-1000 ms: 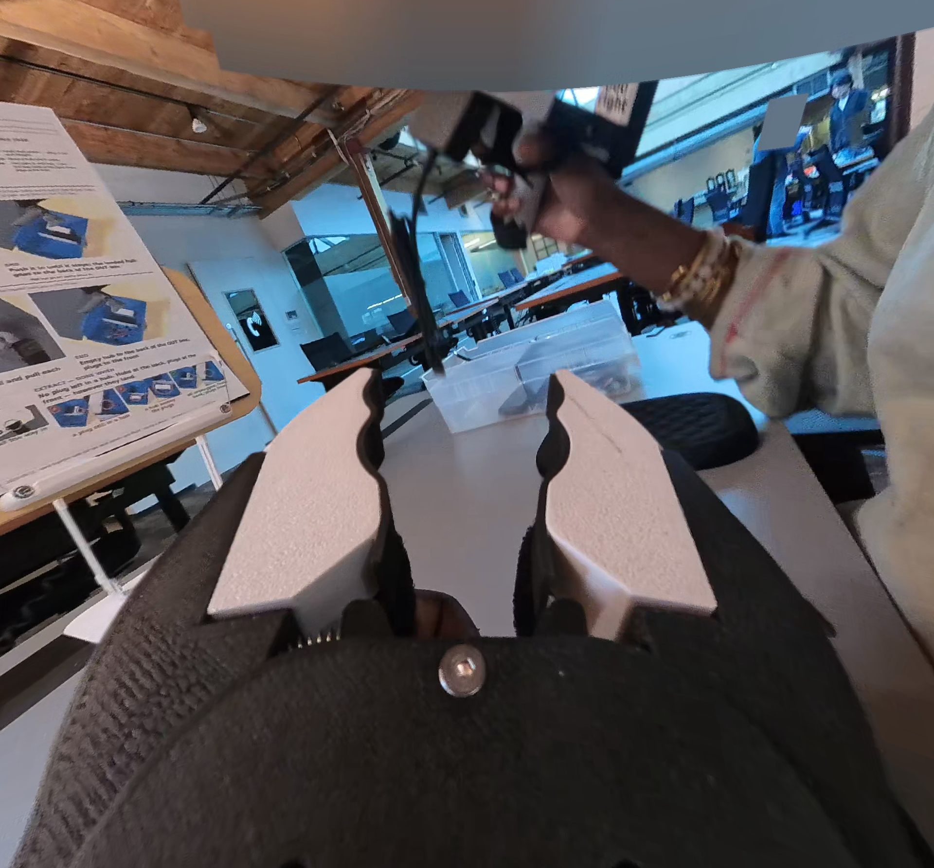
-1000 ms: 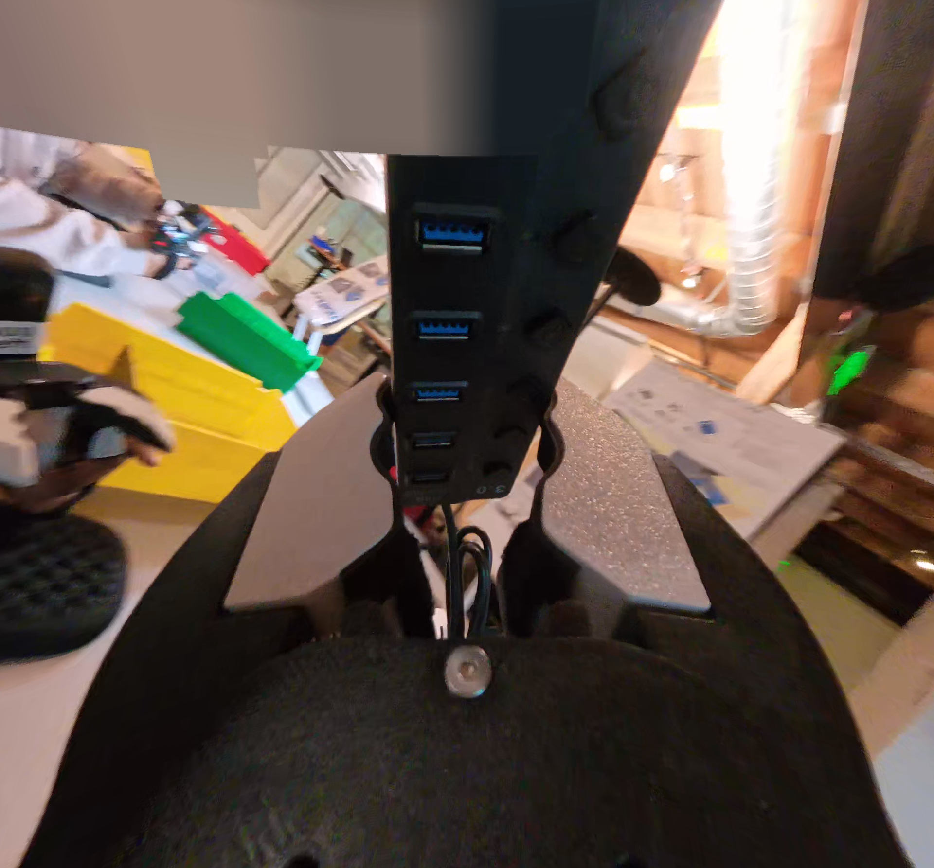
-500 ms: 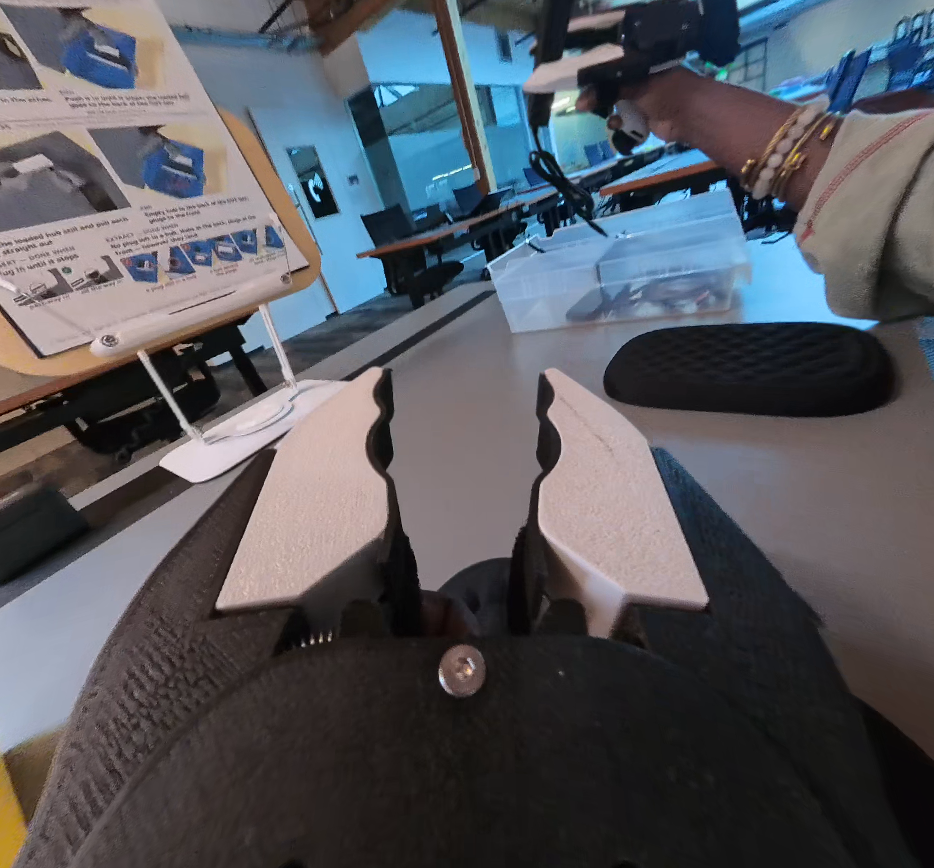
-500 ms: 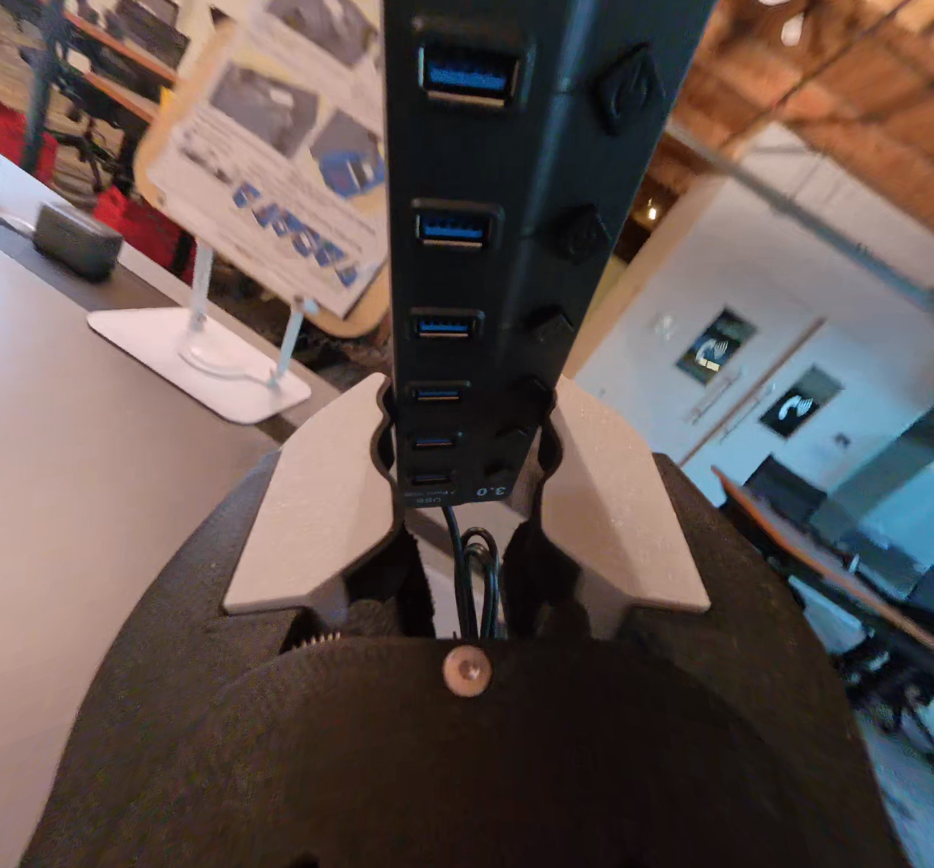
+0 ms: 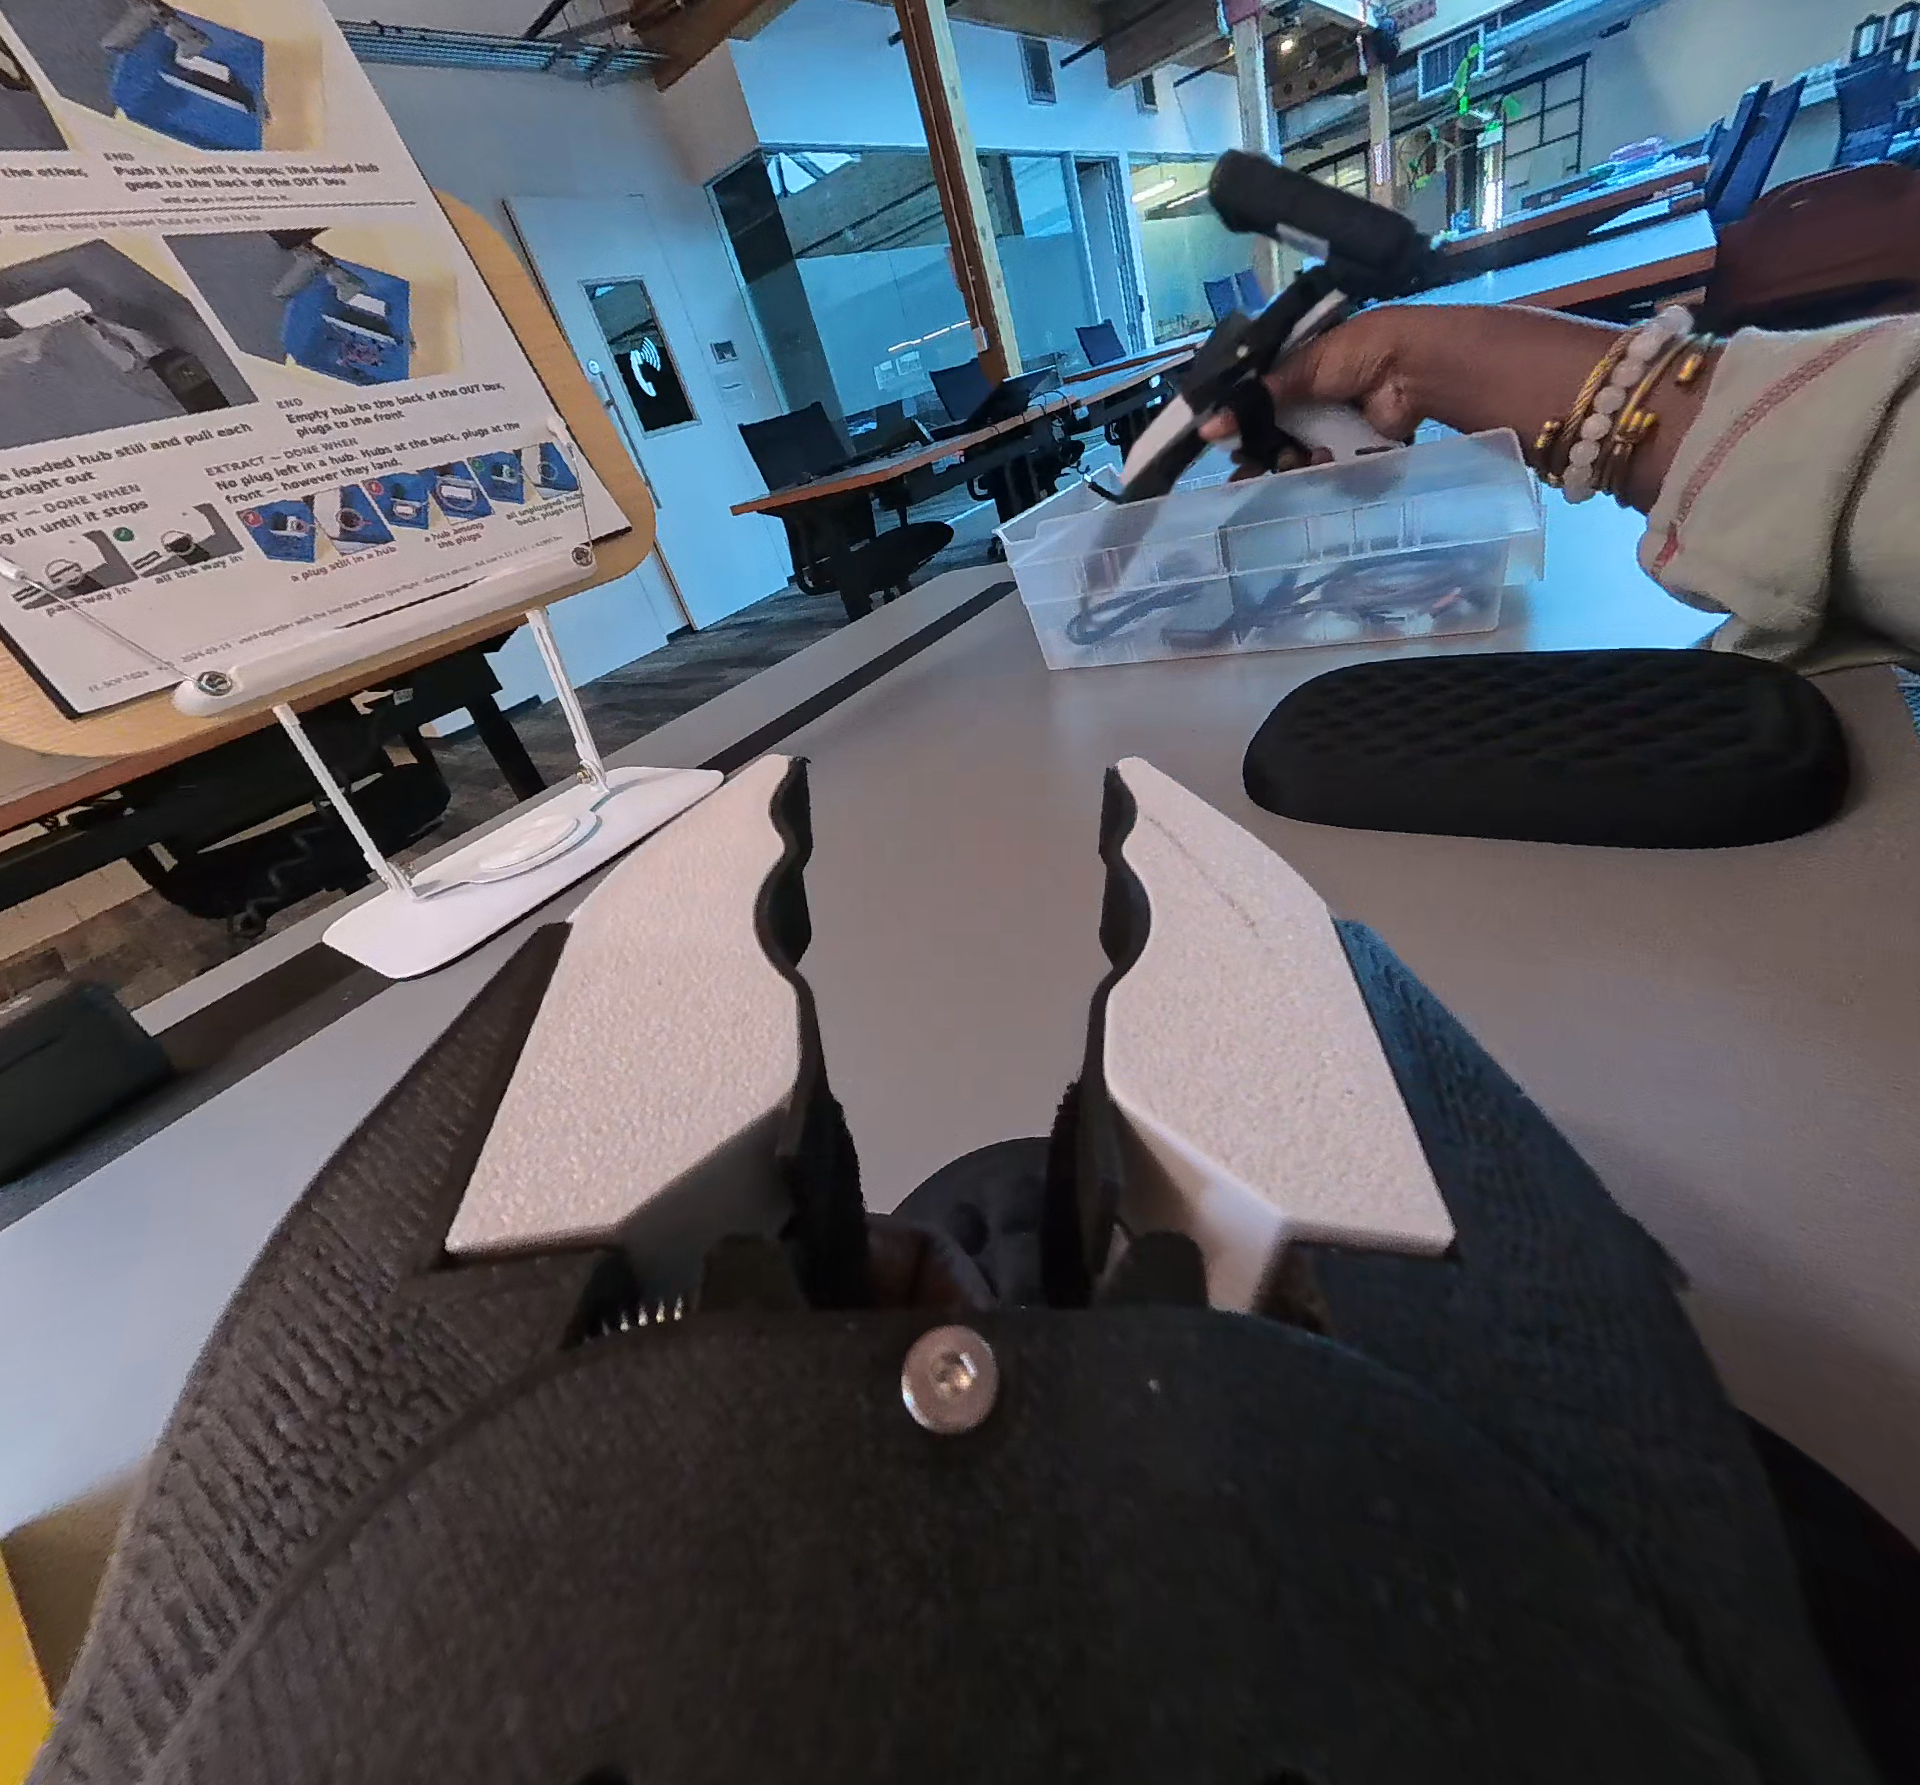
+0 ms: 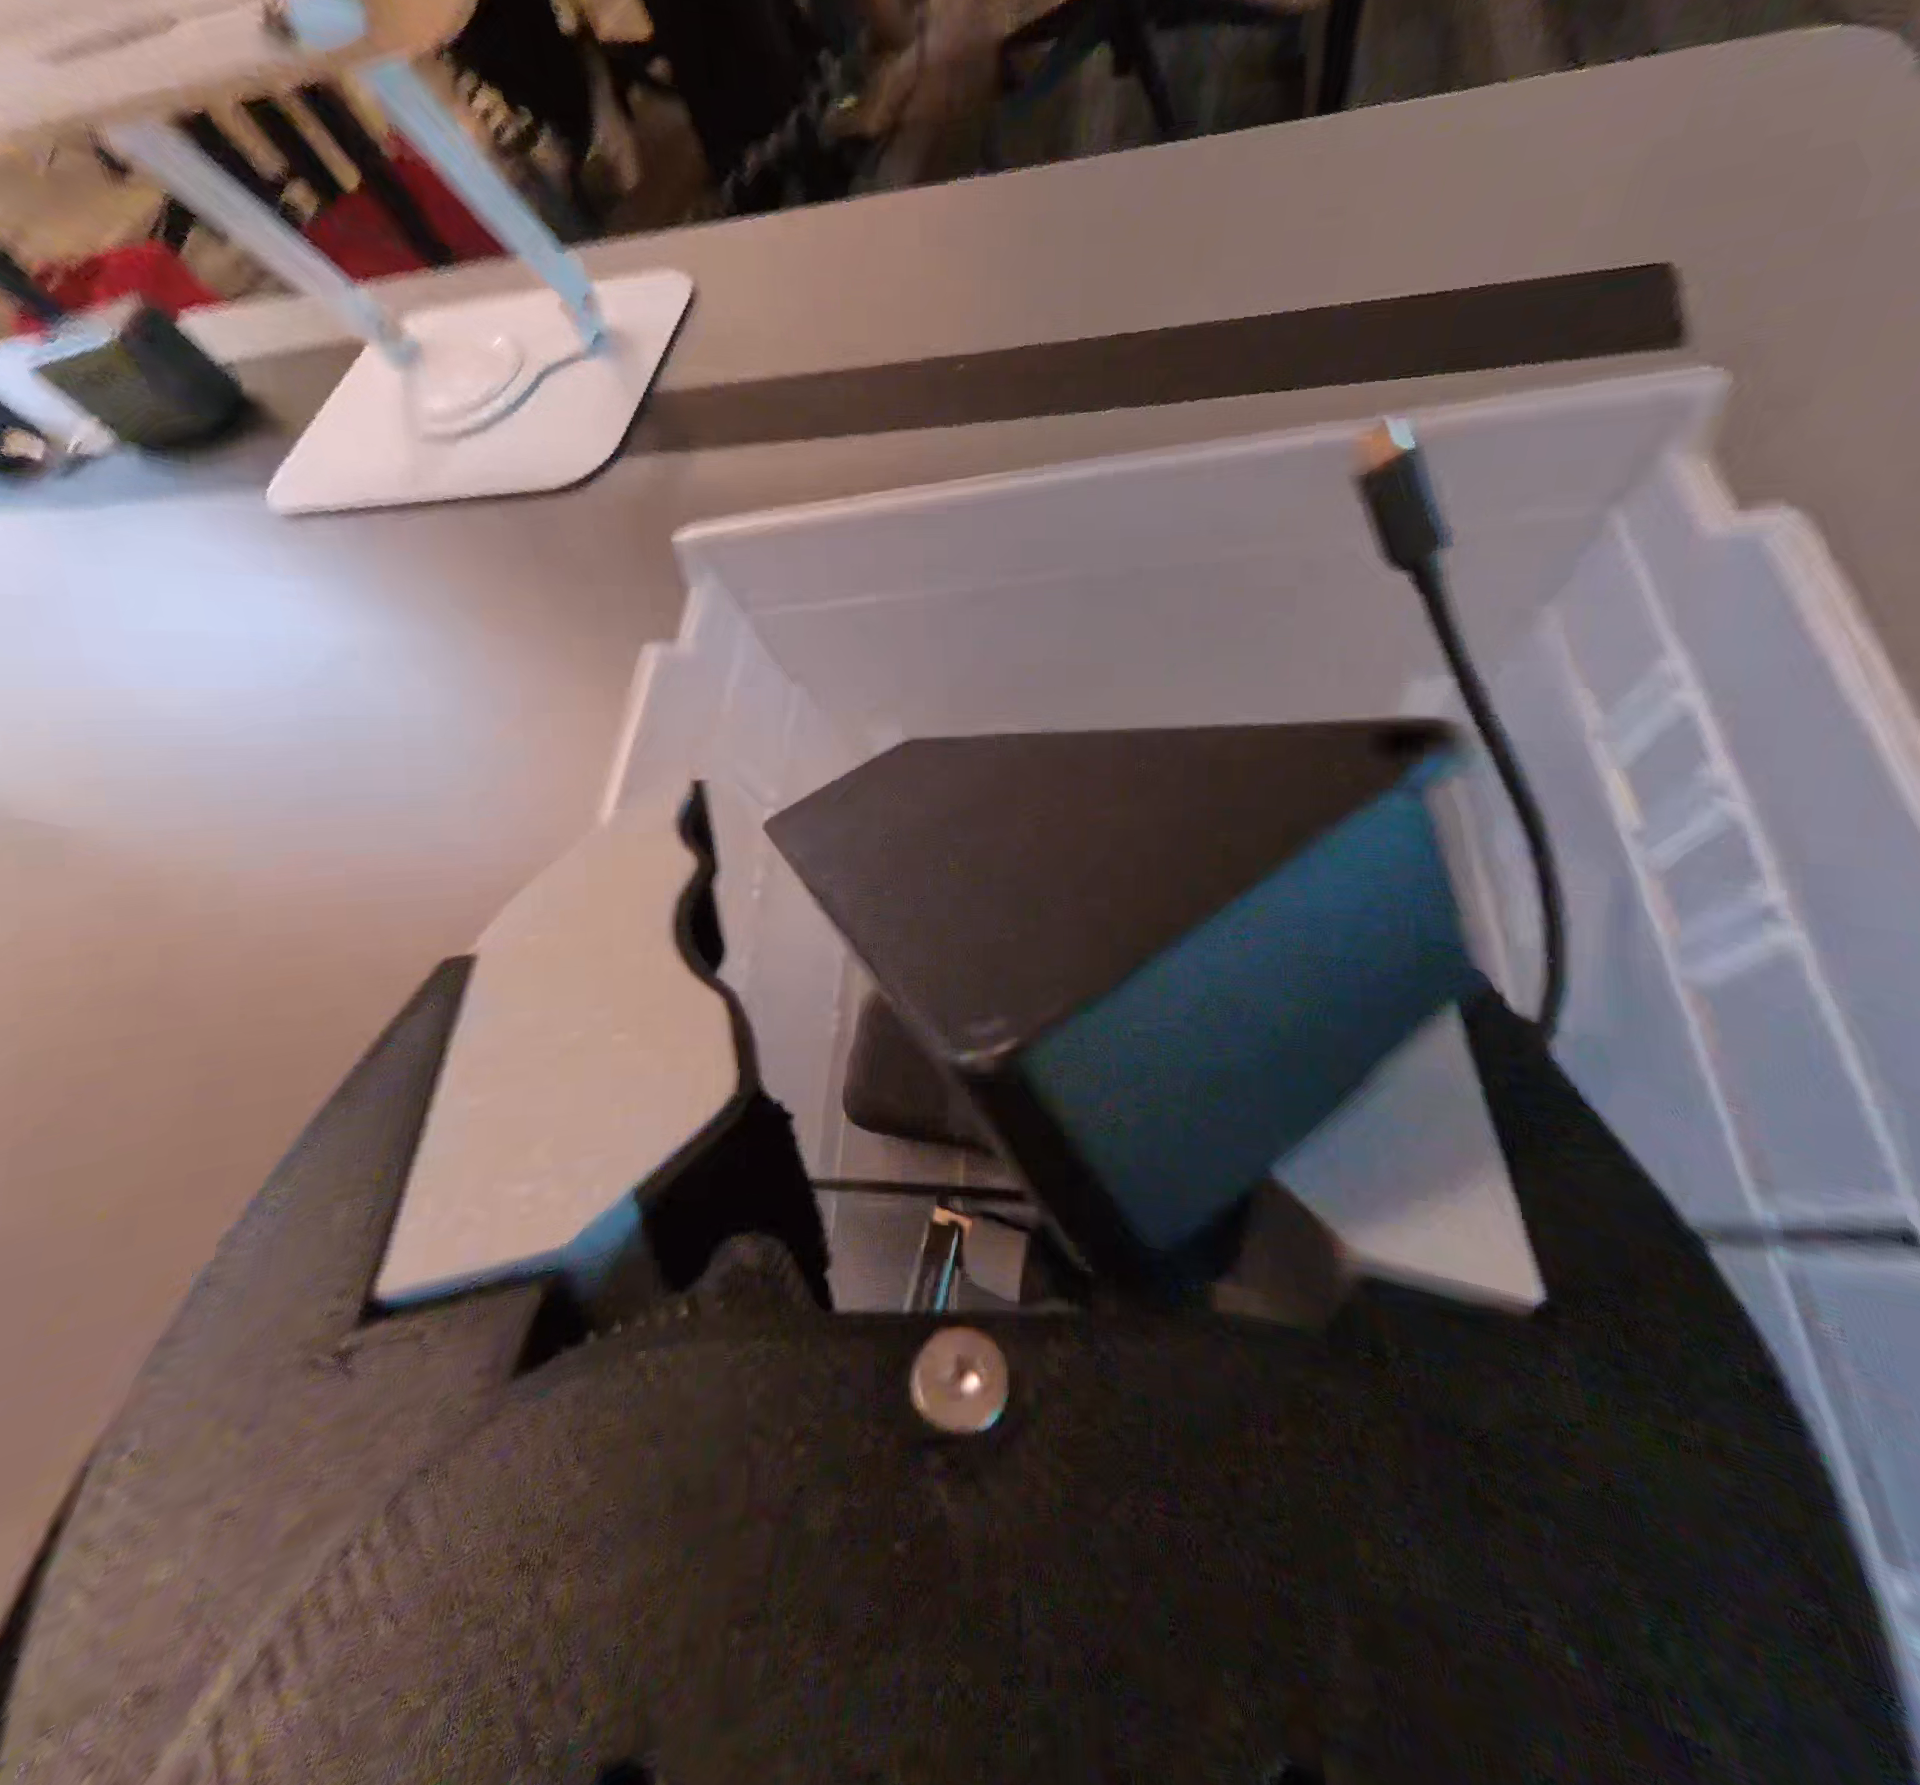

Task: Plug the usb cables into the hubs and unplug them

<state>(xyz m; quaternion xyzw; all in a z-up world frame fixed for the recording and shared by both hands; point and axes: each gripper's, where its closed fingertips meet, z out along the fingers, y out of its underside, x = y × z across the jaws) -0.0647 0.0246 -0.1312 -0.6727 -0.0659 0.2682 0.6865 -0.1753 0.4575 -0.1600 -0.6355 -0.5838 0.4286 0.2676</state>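
Hub (image 6: 1122, 914) lies tilted over the clear bin (image 6: 1195, 530) near the desk's far edge, between the right gripper's (image 6: 1039, 1060) spread jaws (grip uncertain). Rigid and light, it is best pinched across its narrow sides. Left gripper (image 5: 951, 862) waits, jaws released and empty.

1. A grey table (image 5: 966, 914) fills the foreground; a dark strip (image 6: 1164, 353) runs along its far edge.
2. Wooden beams (image 5: 940, 125) cross the ceiling; white walls and glass partitions (image 5: 894, 270) stand behind.
3. Long desks (image 5: 935, 462) with dark office chairs (image 5: 873, 530) recede in daylight.
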